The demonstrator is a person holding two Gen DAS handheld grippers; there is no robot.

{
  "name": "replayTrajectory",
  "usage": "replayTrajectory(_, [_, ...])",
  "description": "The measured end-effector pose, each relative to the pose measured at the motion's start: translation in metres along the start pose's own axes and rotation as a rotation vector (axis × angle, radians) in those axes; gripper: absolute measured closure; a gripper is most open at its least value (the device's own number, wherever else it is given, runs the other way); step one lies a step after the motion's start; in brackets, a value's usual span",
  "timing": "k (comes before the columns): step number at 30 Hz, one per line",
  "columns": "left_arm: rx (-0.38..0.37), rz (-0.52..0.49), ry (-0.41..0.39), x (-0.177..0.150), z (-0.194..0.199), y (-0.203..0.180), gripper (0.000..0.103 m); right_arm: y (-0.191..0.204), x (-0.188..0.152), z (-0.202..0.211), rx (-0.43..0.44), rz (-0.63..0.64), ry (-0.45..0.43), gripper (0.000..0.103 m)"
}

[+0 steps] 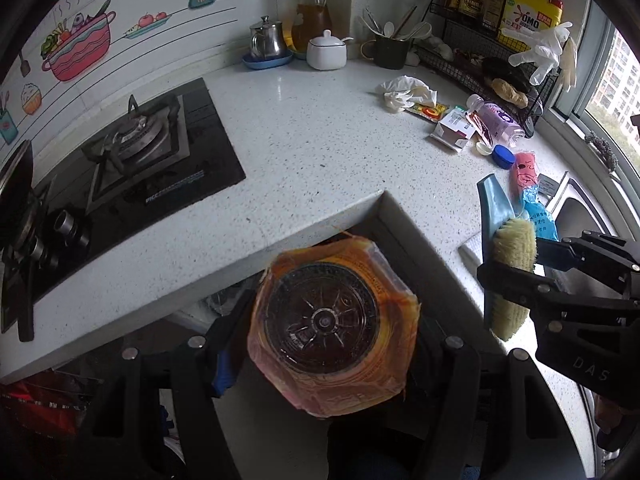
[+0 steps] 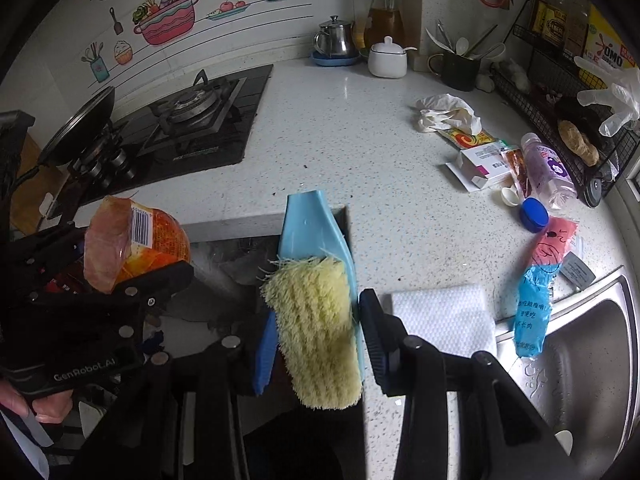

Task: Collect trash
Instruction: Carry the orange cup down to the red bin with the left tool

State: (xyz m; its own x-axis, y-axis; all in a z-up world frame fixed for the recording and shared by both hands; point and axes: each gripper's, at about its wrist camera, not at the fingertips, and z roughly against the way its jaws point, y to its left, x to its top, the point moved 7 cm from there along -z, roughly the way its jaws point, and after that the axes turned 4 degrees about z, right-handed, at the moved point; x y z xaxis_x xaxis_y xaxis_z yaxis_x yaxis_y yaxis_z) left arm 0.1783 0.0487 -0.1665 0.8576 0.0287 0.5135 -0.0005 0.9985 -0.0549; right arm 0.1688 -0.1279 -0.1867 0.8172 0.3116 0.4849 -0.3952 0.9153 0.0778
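My left gripper is shut on an orange-wrapped plastic bottle, seen bottom-on, just off the inner corner of the speckled counter. To its right, my right gripper is shut on a blue brush with yellow bristles, held over the same corner. Trash lies at the counter's far right: a crumpled white glove, a sachet, a small carton, a purple-labelled bottle, a blue cap and a pink and blue bag.
A gas hob fills the left of the counter. A steel sink lies at the right, with a white cloth beside it. A wire rack, kettle, glass jar and white pot line the back.
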Motion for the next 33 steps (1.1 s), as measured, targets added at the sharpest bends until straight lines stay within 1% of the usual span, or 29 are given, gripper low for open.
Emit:
replayTrajectory(2, [0.011, 0.01, 0.012, -0.012, 0.001, 0.011, 0.038, 0.014, -0.006, -0.007, 0.017, -0.004, 0.013, 0.066])
replayTrajectory(6, [0.016, 0.022, 0.041, -0.036, -0.003, 0.033, 0.038, 0.041, -0.019, -0.024, 0.024, -0.012, 0.046, 0.066])
replayTrajectory(11, [-0.018, 0.02, 0.099, -0.061, -0.023, 0.06, 0.038, 0.068, -0.037, -0.049, 0.024, -0.044, 0.096, 0.066])
replayTrajectory(14, [-0.044, 0.007, 0.135, -0.076, -0.043, 0.074, 0.038, 0.079, -0.047, -0.067, 0.001, -0.064, 0.109, 0.066])
replayTrajectory(17, [-0.063, -0.005, 0.178, -0.092, -0.074, 0.084, 0.038, 0.082, -0.063, -0.091, -0.006, -0.108, 0.119, 0.066])
replayTrajectory(21, [-0.091, -0.076, 0.198, -0.111, -0.115, 0.081, 0.038, 0.077, -0.085, -0.124, -0.03, -0.153, 0.146, 0.066])
replayTrajectory(26, [-0.121, -0.132, 0.235, -0.131, -0.173, 0.073, 0.038, 0.059, -0.117, -0.168, -0.079, -0.207, 0.188, 0.066])
replayTrajectory(28, [-0.13, -0.145, 0.254, -0.137, -0.198, 0.07, 0.038, 0.051, -0.127, -0.184, -0.094, -0.236, 0.189, 0.066])
replayTrajectory(33, [-0.184, -0.201, 0.29, -0.152, -0.26, 0.055, 0.038, 0.03, -0.155, -0.229, -0.132, -0.291, 0.18, 0.066])
